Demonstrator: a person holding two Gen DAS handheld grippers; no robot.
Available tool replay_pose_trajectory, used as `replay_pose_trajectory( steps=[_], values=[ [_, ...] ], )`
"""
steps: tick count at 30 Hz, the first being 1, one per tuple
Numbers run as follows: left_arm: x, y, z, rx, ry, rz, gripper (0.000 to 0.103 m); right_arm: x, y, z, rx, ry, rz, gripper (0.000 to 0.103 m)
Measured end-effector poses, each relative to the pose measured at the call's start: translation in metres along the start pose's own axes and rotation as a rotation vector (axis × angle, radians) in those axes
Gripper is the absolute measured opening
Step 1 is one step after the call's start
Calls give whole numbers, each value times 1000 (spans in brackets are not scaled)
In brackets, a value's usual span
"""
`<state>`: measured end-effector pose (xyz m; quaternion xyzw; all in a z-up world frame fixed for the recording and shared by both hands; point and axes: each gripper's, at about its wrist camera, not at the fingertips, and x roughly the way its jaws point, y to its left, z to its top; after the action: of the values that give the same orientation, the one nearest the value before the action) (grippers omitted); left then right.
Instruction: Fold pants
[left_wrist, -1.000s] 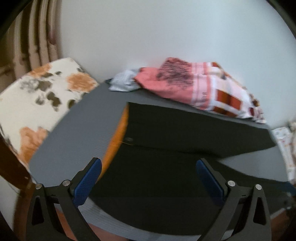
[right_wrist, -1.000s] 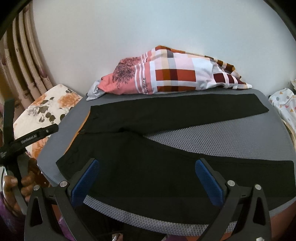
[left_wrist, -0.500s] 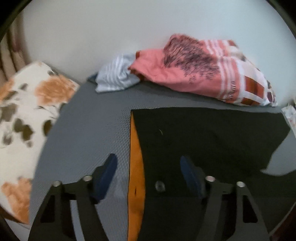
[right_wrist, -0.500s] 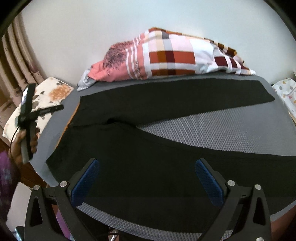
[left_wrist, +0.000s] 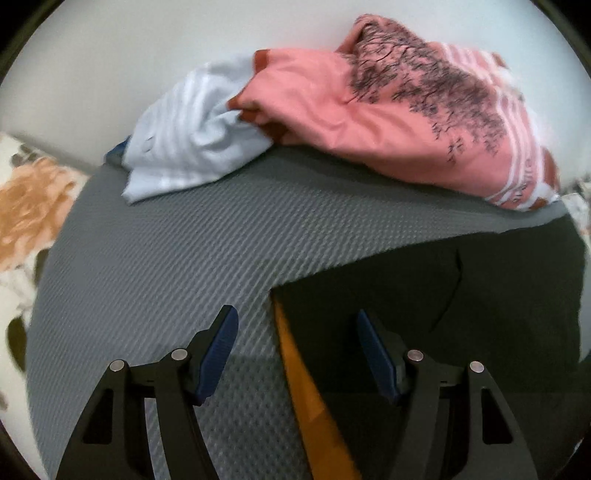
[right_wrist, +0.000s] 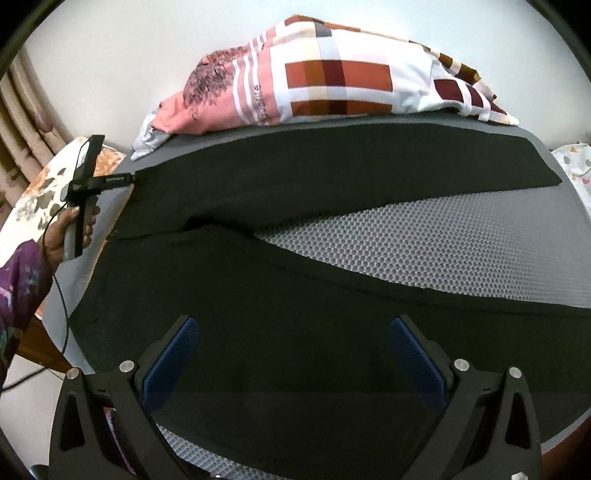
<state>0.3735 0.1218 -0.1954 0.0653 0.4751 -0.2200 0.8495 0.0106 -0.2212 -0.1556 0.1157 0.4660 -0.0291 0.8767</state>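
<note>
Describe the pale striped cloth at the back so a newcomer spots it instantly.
Start at the grey mat and go to its far edge by the wall. There, left of the pink patterned bundle and partly tucked under it, lies the pale striped cloth: the only light blue-and-white piece, crumpled rather than flat like the black pants.

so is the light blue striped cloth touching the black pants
Apart. The left wrist view shows a broad stretch of bare grey mat between the light blue striped cloth and the black pants.

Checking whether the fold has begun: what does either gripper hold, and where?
Nothing yet. Left gripper straddles the pants waistband corner, jaws apart; right gripper is open.
</note>
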Motion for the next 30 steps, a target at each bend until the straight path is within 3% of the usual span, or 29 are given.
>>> replay_pose_trajectory(
  steps=[2,3,4,7,8,12,15,21,24,30],
  values=[
    [4,5,0,-25,9,-58,61,4,0,0,-3,9,-10,103],
    [4,6,0,-44,-2,-75,50,6,0,1,-3,13,-12,103],
    [4,6,1,-47,6,-89,45,8,0,1,-2,16,-12,103],
    [0,2,0,-47,-7,-23,13,13,1,4,-2,17,-10,103],
    [-2,2,-1,-53,-9,-9,10,13,1,7,-2,13,-5,103],
    [-32,-17,-11,-8,-119,47,9,10,1,23,1,-9,60,103],
    [-64,-33,-17,30,-206,31,9,5,-13,45,71,-41,146,103],
    [-140,-81,-50,106,-348,-42,9,23,-67,109,386,-55,450,103],
    [-182,-101,-81,137,-399,-76,9,45,-81,145,439,-36,504,103],
    [-226,-139,-137,158,-422,-156,9,105,-108,188,619,73,580,103]
  ],
)
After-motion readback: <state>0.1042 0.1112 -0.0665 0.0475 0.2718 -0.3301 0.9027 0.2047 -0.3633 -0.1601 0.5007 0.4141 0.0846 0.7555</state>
